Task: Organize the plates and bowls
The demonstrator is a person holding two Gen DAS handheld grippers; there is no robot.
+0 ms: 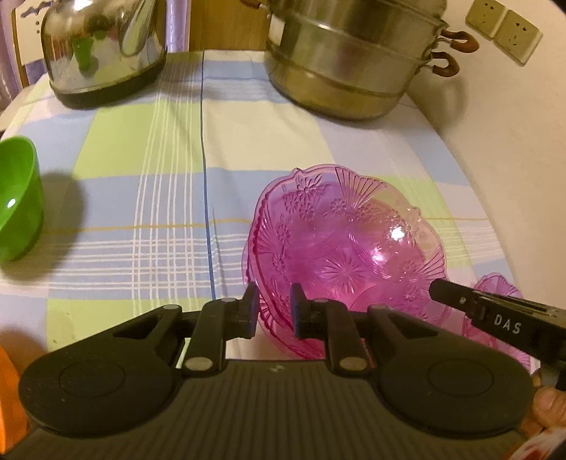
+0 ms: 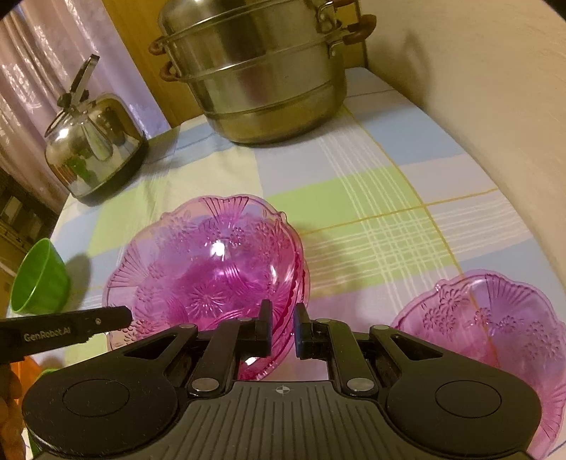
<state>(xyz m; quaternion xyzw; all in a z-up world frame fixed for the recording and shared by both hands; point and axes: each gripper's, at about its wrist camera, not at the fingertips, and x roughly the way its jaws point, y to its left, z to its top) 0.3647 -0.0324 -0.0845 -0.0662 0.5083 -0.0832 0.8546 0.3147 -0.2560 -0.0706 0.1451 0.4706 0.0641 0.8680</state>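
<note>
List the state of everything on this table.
Large pink patterned plastic bowl: tilted, rim gripped on both sides.
Left gripper: shut on its rim.
Right gripper: shut on its rim.
Second pink patterned plastic bowl: upright, empty.
Green plastic bowl: tipped, empty.
Stainless tiered steamer pot: upright, stacked.
Shiny metal kettle: upright.

A checked tablecloth [image 1: 169,148] in green, blue and cream is being shown spread over the tabletop. A steel kettle [image 1: 102,49] is being seen standing at the far left corner, and a stacked steel steamer pot [image 1: 350,60] at the far right, near the wall. Wall sockets [image 1: 504,33] are being shown beside it.
</note>
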